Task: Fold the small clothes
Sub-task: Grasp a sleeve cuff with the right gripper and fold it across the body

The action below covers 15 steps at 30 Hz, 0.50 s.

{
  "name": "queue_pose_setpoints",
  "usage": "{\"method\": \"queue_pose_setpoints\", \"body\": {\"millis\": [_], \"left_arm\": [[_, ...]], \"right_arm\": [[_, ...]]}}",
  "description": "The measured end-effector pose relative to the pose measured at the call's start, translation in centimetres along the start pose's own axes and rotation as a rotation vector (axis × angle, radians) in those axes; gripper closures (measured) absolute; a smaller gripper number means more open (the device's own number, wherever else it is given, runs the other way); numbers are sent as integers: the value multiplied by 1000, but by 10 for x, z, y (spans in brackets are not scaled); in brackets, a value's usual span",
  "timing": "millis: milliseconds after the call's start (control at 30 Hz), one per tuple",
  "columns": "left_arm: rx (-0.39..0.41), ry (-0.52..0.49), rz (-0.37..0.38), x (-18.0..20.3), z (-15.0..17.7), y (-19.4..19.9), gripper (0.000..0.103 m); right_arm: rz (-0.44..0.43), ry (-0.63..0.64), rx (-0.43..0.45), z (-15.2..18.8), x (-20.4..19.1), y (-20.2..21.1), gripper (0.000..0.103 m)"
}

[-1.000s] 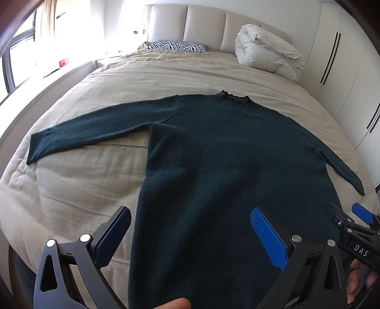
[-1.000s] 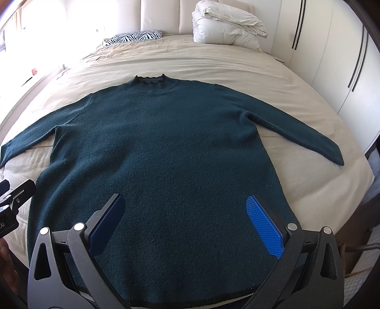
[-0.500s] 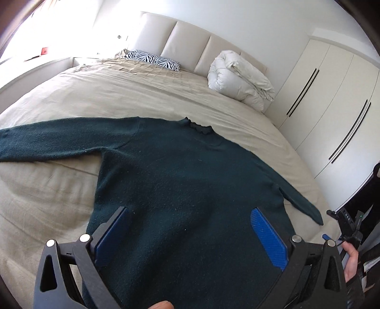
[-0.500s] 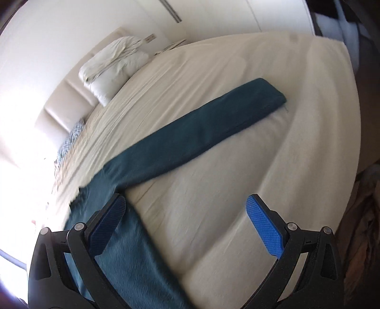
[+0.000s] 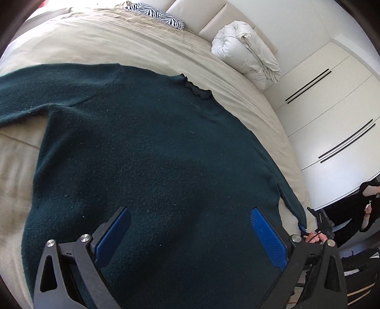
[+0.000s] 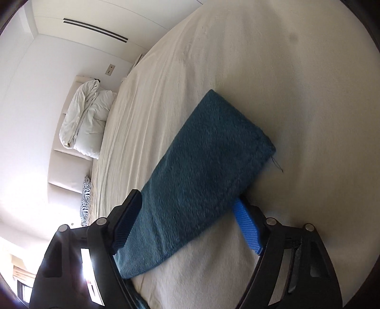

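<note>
A dark green sweater (image 5: 147, 152) lies flat, front up, on the beige bed (image 5: 114, 40), collar toward the headboard. My left gripper (image 5: 190, 234) is open and empty above the sweater's lower body. My right gripper (image 6: 187, 221) is open around the end of the sweater's right sleeve (image 6: 209, 164). The sleeve lies between its blue pads, with the cuff pointing away from me. The right gripper also shows small in the left wrist view (image 5: 318, 225) at the sleeve's end.
A rolled white duvet (image 5: 247, 54) and a zebra-print pillow (image 5: 156, 14) lie by the padded headboard. White wardrobe doors (image 5: 332, 114) stand along the bed's right side. A person in black (image 5: 363, 209) stands beyond the bed's right edge.
My right gripper has swung from over the sweater's body to the right sleeve and now straddles its end. My left gripper has moved forward and turned right over the body.
</note>
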<state>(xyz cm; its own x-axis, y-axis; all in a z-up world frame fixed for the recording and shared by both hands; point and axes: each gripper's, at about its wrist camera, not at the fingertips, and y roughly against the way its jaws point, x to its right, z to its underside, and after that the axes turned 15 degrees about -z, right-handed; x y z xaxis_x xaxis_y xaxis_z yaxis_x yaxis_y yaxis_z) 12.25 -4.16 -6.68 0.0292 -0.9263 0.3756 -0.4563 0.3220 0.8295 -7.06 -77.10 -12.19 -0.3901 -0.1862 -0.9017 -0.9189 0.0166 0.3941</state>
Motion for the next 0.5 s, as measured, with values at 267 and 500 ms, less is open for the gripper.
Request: {"method": "queue_pose_setpoints", "body": {"millis": [267, 500], "left_arm": [[-39, -25, 34, 9, -19, -28, 9], [-49, 14, 127, 11, -43, -38, 8]], "right_arm": [[47, -8, 0, -53, 7, -38, 94], [72, 431, -142, -14, -115, -87, 96]]}}
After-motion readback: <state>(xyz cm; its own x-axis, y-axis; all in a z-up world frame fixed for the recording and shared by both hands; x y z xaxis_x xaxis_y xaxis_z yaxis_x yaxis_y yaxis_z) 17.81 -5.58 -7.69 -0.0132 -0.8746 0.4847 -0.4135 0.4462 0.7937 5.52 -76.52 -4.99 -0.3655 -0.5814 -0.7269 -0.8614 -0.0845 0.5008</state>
